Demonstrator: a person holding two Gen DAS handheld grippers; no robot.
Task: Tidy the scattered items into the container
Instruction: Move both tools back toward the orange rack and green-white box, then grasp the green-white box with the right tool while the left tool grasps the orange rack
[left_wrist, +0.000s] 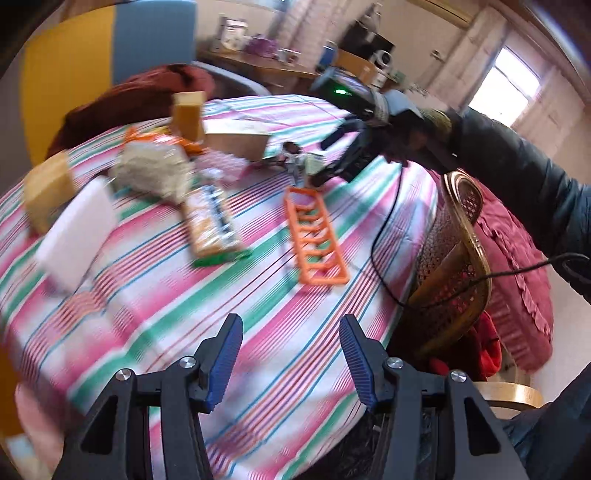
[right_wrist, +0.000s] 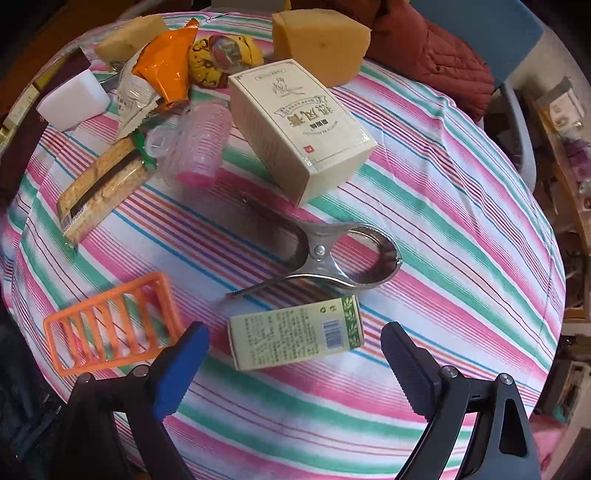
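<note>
Blue-padded jaws of the right gripper stand wide apart and grip nothing; the small green-and-cream carton lies on its side just ahead of them, between the pads' line of approach. Left gripper jaws likewise spread and bare, hovering above the near edge of the striped tabletop; that view is motion-blurred.

Step in hand, as judged: approach for a first pick, carton the likely target. No item is lifted yet. Next move calls for lowering the right jaws to straddle the carton across its narrow faces, then closing. The metal clamp tool lies close behind the carton, so the far pad needs care.

Container: cannot identify it with certainty. A slotted orange tray sits to the left of the carton; it seems shallow for the purpose.

Count on the tabletop:
- yellow sponge blocks: 2
- white block: 1
- cream boxes: 1 large, plus the small carton
- snack packets: about 4, overlapping
- pink plastic cup: 1
- clamp tool: 1
</note>
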